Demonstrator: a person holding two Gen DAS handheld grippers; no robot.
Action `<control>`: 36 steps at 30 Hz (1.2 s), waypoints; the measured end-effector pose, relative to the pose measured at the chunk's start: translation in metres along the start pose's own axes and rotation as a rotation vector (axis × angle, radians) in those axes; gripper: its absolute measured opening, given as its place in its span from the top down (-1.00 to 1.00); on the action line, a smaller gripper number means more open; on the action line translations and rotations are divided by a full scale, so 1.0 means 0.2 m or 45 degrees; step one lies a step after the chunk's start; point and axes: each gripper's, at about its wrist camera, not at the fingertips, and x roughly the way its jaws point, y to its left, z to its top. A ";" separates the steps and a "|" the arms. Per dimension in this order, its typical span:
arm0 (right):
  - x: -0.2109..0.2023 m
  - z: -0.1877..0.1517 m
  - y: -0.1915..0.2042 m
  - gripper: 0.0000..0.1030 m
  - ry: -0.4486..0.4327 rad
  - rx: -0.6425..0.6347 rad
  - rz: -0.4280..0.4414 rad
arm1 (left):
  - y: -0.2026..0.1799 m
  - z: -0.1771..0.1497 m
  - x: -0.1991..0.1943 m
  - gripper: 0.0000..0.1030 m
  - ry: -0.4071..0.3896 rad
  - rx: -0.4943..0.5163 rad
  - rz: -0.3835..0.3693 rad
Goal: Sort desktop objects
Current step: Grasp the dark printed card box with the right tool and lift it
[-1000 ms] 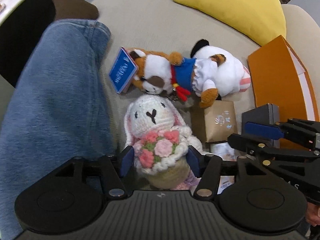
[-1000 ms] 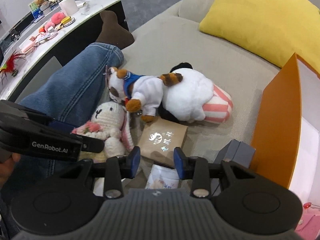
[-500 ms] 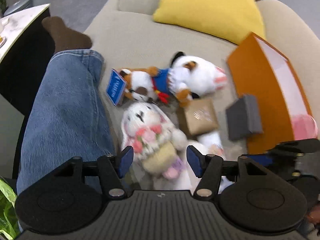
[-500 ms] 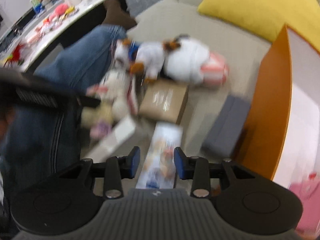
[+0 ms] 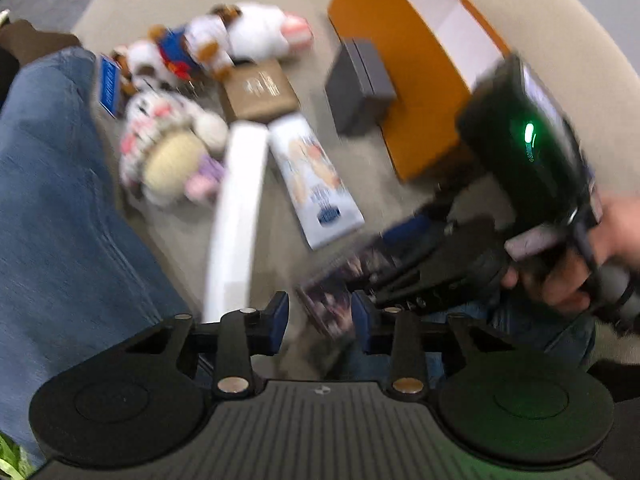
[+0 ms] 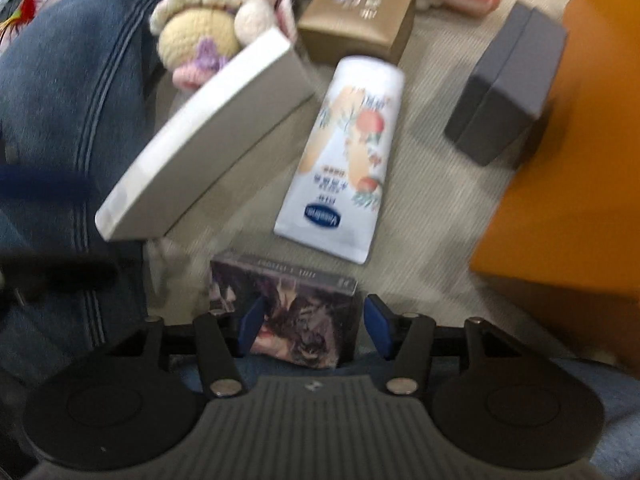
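Observation:
Both views are motion-blurred. My right gripper (image 6: pixel 310 328) is open, its blue pads on either side of a dark picture-printed box (image 6: pixel 296 312) lying on the sofa; touching or not, I cannot tell. That box also shows in the left wrist view (image 5: pixel 332 300), in front of my open, empty left gripper (image 5: pixel 320 318). Beyond lie a white flat box (image 6: pixel 212 144), a white Vaseline tube (image 6: pixel 344 160), a brown gift box (image 6: pixel 358 20), a grey box (image 6: pixel 508 84) and a crochet bunny (image 5: pixel 168 148). An orange box (image 5: pixel 404 68) stands open at the right.
A leg in blue jeans (image 5: pixel 52 208) lies along the left. Two plush toys (image 5: pixel 212 44) and a small blue card (image 5: pixel 108 84) lie at the back. The right gripper's body and the hand holding it (image 5: pixel 532 200) fill the right of the left wrist view.
Both grippers have pulled back and down. The left gripper has left the crochet bunny. The right gripper has opened wider and now straddles the dark picture box, newly in view.

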 end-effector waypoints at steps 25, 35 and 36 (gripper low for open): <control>-0.01 -0.08 0.02 0.20 -0.070 0.050 0.142 | 0.02 -0.16 0.35 0.97 0.050 0.012 0.252; -0.18 -0.22 0.01 0.52 -0.201 0.123 0.319 | 0.05 -0.20 0.34 1.00 0.061 0.002 0.306; -0.19 -0.23 0.01 0.52 -0.218 0.123 0.330 | 0.06 -0.21 0.33 1.00 0.062 -0.001 0.304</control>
